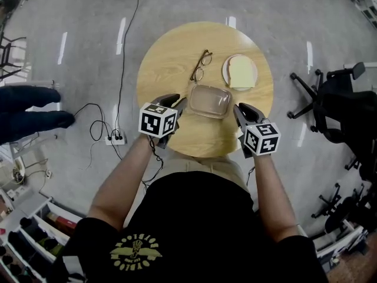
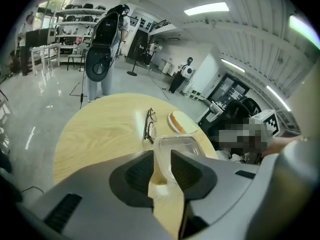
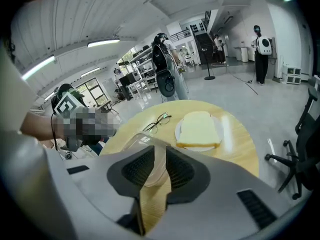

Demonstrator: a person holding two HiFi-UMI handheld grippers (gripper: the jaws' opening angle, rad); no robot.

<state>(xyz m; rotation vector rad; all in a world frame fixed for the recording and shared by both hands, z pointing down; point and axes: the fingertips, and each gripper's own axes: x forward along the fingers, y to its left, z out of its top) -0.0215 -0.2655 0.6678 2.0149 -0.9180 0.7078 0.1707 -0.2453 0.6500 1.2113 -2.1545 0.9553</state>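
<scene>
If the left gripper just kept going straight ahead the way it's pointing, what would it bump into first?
The clear container: its near corner sits between the left gripper's jaws, which look closed on it, so there is no free way ahead. The glasses lie farther on, slightly left.

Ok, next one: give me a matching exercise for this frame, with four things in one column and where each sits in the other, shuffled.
Things:
1. glasses
2. bread slice
3. clear container
4. power strip

Places:
A. on the white plate
B. on the grey floor, left of the table
C. between the left gripper and the right gripper, at the table's near edge
D. on bare tabletop, left of the plate

Pairs: 1-D, 2-A, 3-C, 4-B.
</scene>
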